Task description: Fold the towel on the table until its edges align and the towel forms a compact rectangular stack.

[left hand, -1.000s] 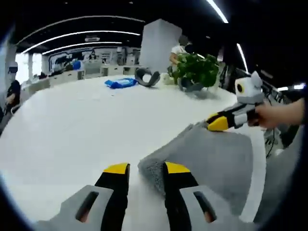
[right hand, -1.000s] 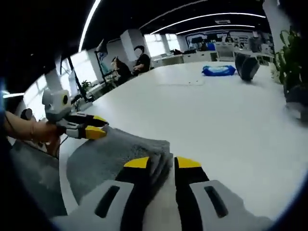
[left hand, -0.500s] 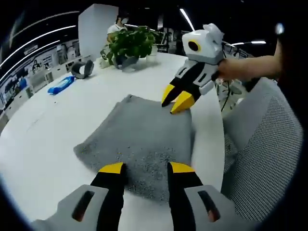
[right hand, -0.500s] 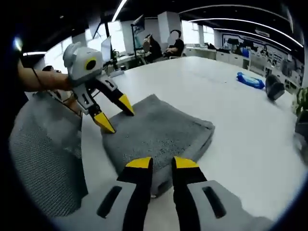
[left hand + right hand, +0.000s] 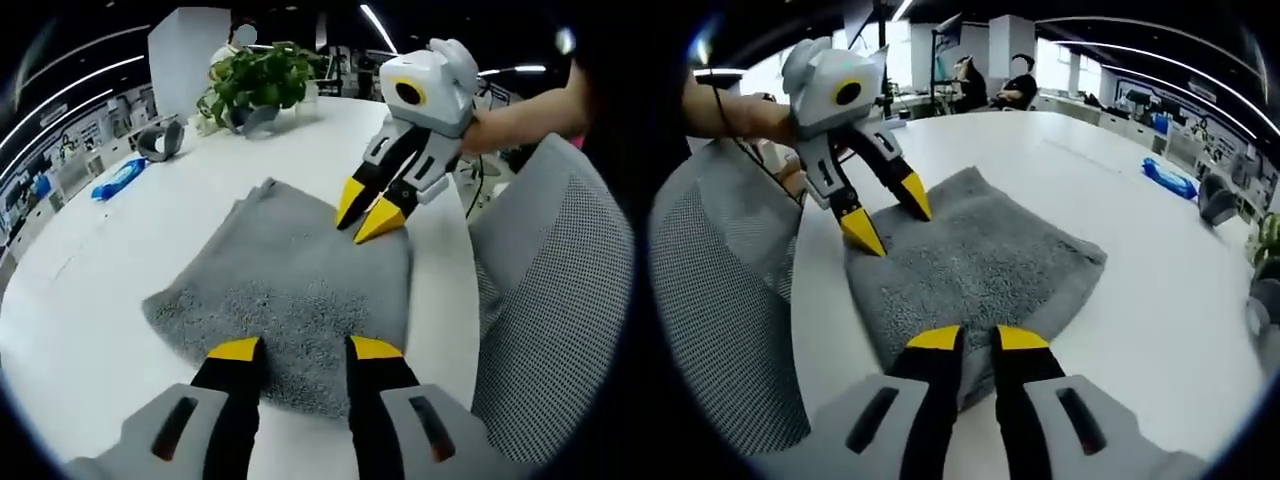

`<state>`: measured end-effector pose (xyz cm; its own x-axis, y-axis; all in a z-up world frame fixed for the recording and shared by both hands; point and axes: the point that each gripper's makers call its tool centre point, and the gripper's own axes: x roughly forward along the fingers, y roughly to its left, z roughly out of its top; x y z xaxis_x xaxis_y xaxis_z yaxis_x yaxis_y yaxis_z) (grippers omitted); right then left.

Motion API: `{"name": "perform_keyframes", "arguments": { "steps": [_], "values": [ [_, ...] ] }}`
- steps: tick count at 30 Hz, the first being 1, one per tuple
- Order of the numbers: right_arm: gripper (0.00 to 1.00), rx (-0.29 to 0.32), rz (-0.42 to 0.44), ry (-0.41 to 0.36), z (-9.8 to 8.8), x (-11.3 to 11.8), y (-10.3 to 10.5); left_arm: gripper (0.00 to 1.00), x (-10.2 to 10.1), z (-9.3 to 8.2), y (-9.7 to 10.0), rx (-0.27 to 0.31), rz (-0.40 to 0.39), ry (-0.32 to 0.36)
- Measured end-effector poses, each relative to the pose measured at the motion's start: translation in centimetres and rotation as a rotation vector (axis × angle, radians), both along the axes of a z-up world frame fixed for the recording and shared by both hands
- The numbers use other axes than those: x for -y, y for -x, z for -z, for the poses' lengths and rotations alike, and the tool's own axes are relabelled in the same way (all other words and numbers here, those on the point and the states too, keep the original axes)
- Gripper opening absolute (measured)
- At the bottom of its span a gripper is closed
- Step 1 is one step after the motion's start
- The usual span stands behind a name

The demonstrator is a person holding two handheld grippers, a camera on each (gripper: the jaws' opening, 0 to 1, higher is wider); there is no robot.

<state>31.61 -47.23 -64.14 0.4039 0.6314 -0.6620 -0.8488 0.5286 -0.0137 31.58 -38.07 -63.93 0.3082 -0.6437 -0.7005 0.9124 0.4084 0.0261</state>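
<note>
The grey towel (image 5: 290, 285) lies folded flat on the white table (image 5: 90, 300), close to the table's edge by the mesh chair (image 5: 560, 300). My left gripper (image 5: 297, 349) hangs just over the towel's near edge with its yellow-tipped jaws spread and nothing between them. My right gripper (image 5: 965, 338) sits over the opposite edge of the towel (image 5: 975, 265), jaws a little apart and likewise gripping nothing (whether the tips touch the cloth I cannot tell).

In the left gripper view my right gripper (image 5: 372, 208) comes in from the far side, its tips parted over the towel's far corner, my hand (image 5: 520, 100) behind it. That view also takes in a potted plant (image 5: 258, 85), a blue object (image 5: 118, 180) and a dark curved object (image 5: 160, 142) further along the table.

The right gripper view shows my left gripper (image 5: 885, 215) from the front, jaws wide, both tips at or on the towel, plus people seated at desks (image 5: 990, 85) in the background.
</note>
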Motion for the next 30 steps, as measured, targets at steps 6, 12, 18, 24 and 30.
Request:
{"name": "perform_keyframes", "arguments": {
  "steps": [6,12,18,24,30],
  "values": [
    [0.09,-0.011,-0.013,0.024,0.2,-0.3,-0.8,0.33,0.1,0.2,-1.1,0.011,0.034,-0.011],
    [0.08,-0.007,0.002,0.051,0.3,-0.4,-2.3,0.33,0.1,0.2,-2.8,0.029,0.051,-0.046],
    [0.08,-0.006,-0.003,0.067,0.3,-0.6,-4.2,0.33,0.0,0.2,-4.7,0.03,0.05,-0.05],
    [0.08,0.004,-0.01,0.087,0.4,-0.8,-6.3,0.32,-0.3,0.3,-6.7,0.028,0.047,-0.058],
    [0.08,0.004,0.004,0.089,0.4,-0.8,-7.6,0.32,-0.3,0.2,-8.1,0.024,0.047,-0.065]
  ]
}}
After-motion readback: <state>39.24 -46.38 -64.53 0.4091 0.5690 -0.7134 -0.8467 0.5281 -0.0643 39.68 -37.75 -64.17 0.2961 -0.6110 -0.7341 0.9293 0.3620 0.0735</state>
